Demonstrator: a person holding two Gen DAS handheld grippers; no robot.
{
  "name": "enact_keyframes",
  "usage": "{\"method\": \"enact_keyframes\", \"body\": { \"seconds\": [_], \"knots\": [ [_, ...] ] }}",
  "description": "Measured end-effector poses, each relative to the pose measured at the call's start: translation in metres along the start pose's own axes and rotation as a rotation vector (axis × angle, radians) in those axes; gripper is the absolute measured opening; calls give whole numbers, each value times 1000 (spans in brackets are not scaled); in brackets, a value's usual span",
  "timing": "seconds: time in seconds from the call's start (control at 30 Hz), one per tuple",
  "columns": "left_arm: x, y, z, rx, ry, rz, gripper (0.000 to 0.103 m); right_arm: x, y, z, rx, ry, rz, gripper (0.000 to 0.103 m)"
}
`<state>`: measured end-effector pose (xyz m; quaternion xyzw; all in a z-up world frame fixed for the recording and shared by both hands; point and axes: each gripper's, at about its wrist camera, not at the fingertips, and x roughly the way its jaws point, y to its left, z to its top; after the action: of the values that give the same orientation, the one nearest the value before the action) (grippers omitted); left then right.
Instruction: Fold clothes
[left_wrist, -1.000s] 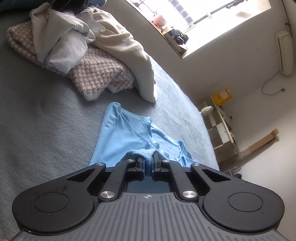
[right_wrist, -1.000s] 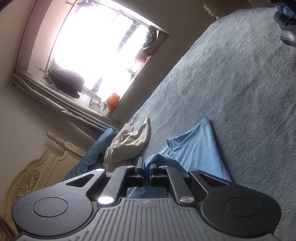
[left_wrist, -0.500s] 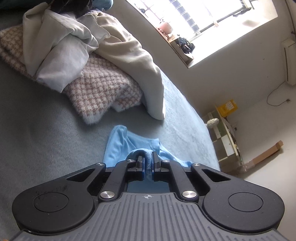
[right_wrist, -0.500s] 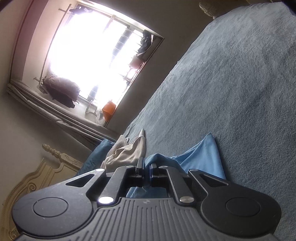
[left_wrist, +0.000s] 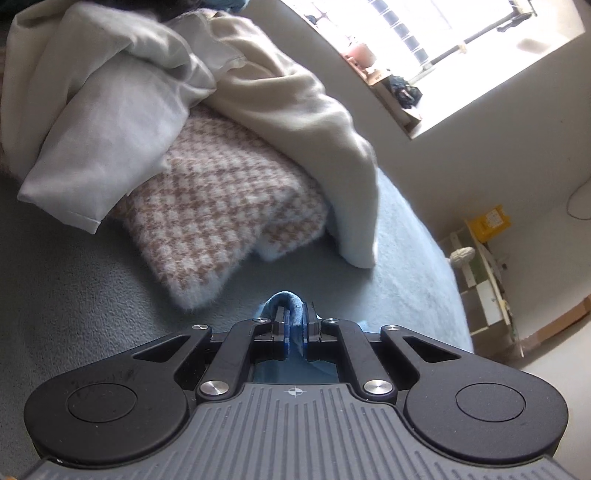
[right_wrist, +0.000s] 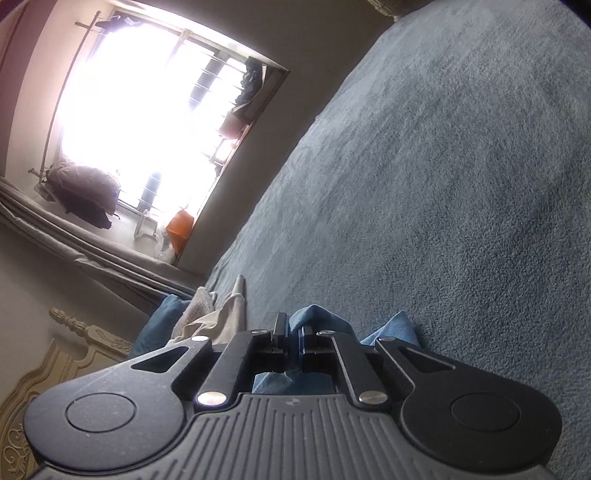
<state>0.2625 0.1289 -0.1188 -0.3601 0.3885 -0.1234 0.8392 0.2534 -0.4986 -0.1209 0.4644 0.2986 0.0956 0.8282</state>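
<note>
A light blue garment (left_wrist: 291, 300) lies on the grey-blue bed cover (left_wrist: 74, 280). My left gripper (left_wrist: 294, 321) is shut on a bunched fold of it, and only a small tuft shows past the fingertips. In the right wrist view my right gripper (right_wrist: 291, 330) is shut on another edge of the same blue garment (right_wrist: 321, 317), with a corner of cloth showing to its right. Most of the garment is hidden under both gripper bodies.
Just ahead of the left gripper lies a pile of clothes: a brown-and-white houndstooth knit (left_wrist: 214, 218), a cream garment (left_wrist: 303, 122) and a pale grey one (left_wrist: 99, 122). The pile (right_wrist: 218, 317) also shows beside a carved headboard (right_wrist: 74, 354). Bright windows (right_wrist: 147, 122), a shelf (left_wrist: 484, 258).
Both grippers moved forward and down over the bed with the blue garment held. Far less blue cloth shows ahead of them, and the clothes pile looms closer in the left view.
</note>
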Motion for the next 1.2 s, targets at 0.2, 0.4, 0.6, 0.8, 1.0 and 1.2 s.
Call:
{"method": "enact_keyframes", "body": {
  "seconds": [0.2, 0.4, 0.6, 0.8, 1.0, 1.2],
  "knots": [
    [18, 20, 4, -125, 25, -27, 5, 28, -29, 3, 156, 63, -19, 7],
    [23, 37, 8, -307, 4, -99, 18, 38, -63, 7, 405, 61, 86, 41],
    [17, 45, 11, -378, -73, -112, 27, 43, -75, 3, 474, 40, 114, 51],
    [12, 33, 11, -290, -69, -102, 27, 31, -79, 11, 476, -43, 145, 63],
    [5, -7, -2, 3, 5, -49, 27, 34, -47, 8, 278, 119, 129, 58],
    [24, -81, -43, 581, 71, 127, 27, 69, 56, -60, -488, 394, -81, 25]
  ]
}}
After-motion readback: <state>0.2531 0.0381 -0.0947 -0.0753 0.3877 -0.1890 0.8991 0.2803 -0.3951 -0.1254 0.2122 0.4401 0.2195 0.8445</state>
